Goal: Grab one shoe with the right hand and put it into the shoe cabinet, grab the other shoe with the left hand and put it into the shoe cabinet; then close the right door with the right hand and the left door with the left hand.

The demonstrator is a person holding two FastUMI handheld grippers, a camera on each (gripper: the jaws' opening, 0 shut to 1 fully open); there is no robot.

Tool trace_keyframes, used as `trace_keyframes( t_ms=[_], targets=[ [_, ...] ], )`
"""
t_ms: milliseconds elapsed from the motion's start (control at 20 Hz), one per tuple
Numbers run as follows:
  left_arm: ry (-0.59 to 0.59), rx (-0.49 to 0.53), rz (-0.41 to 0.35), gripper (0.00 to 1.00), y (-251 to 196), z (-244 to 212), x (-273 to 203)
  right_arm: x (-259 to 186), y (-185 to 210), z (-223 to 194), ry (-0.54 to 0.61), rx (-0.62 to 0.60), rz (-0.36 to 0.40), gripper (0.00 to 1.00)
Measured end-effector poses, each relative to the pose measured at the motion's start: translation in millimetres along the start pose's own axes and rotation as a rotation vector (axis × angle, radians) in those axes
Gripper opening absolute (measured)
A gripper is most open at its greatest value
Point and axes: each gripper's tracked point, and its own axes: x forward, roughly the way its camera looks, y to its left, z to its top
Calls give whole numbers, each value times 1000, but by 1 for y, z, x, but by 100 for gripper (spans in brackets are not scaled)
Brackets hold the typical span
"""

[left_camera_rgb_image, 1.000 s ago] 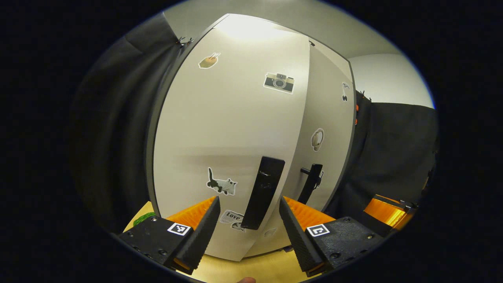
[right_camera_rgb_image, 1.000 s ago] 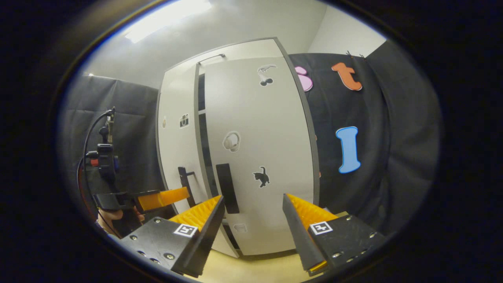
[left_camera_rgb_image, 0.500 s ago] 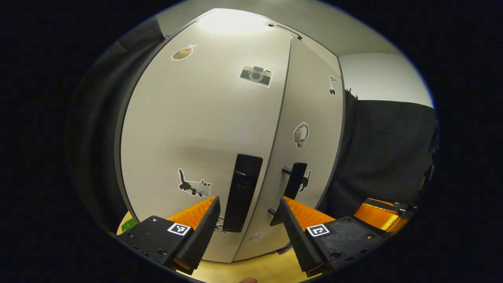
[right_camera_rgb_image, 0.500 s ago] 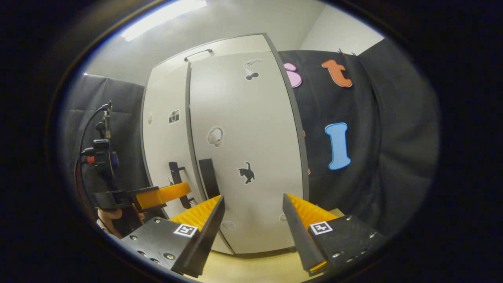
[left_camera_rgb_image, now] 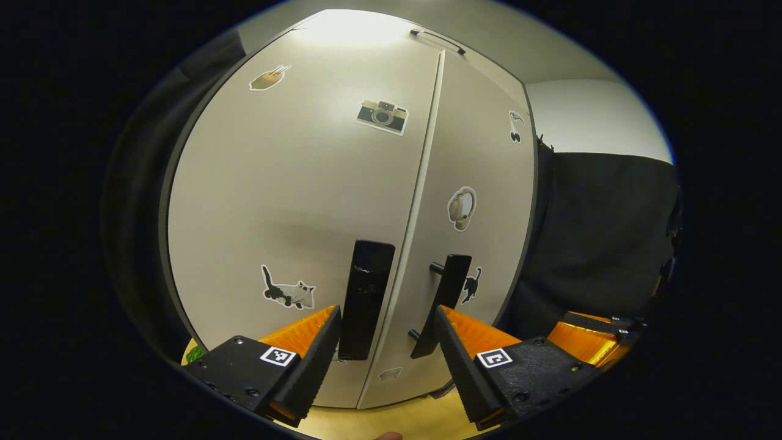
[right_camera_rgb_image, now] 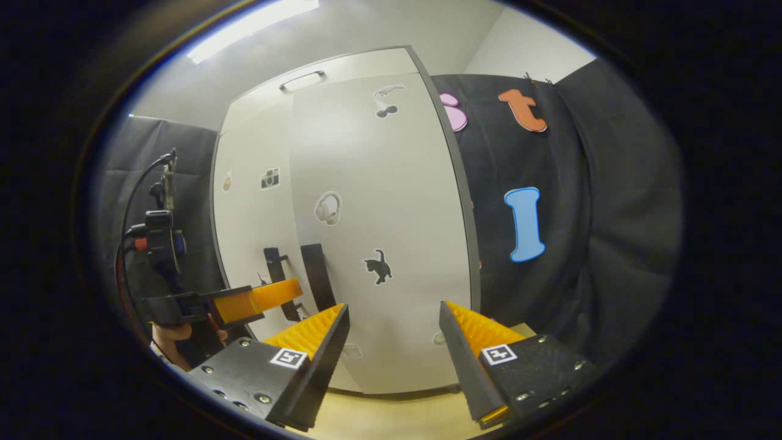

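Observation:
The white shoe cabinet (left_camera_rgb_image: 293,201) stands close in front, both doors flat against it with a thin seam between. My left gripper (left_camera_rgb_image: 385,321) is open just before the left door's black handle (left_camera_rgb_image: 365,299), which sits between my fingers' lines; whether a finger touches it I cannot tell. The right door's handle (left_camera_rgb_image: 451,287) is beside it. In the right gripper view my right gripper (right_camera_rgb_image: 394,315) is open, facing the right door (right_camera_rgb_image: 379,232) a little way off, holding nothing. The left gripper (right_camera_rgb_image: 269,296) and a hand (right_camera_rgb_image: 177,336) appear by the handles (right_camera_rgb_image: 314,275).
Stickers of a camera, cats and headphones dot the doors. Black cloth walls (right_camera_rgb_image: 580,244) flank the cabinet on both sides. A pale wooden floor (left_camera_rgb_image: 403,418) runs under the cabinet's foot. The right gripper's body (left_camera_rgb_image: 586,339) sits low to the right.
The left door has swung shut against the cabinet as my left gripper pushed forward; the dark gap between the doors has closed. My right gripper stays back, still open.

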Motion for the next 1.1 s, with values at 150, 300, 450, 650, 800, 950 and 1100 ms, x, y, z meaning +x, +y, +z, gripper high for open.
trace_keyframes(
  t_ms=[150,300,450,650,800,950,1100],
  targets=[
    [3,10,2,92,-1,-1,2,10,5,1,2,-2,10,88],
    [0,14,8,92,-1,0,5,20,11,5,-1,-12,23,85],
    [13,14,22,92,2,-3,11,29,17,6,-4,-11,33,88],
    [4,-29,27,93,3,-3,21,40,19,3,8,-6,33,88],
    [6,-28,25,92,4,-4,24,44,16,-1,15,-13,23,88],
    [1,-33,17,95,4,-5,27,47,13,-1,17,-16,18,88],
    [4,-22,30,98,4,-5,26,49,12,-1,24,-19,19,88]
  ],
)
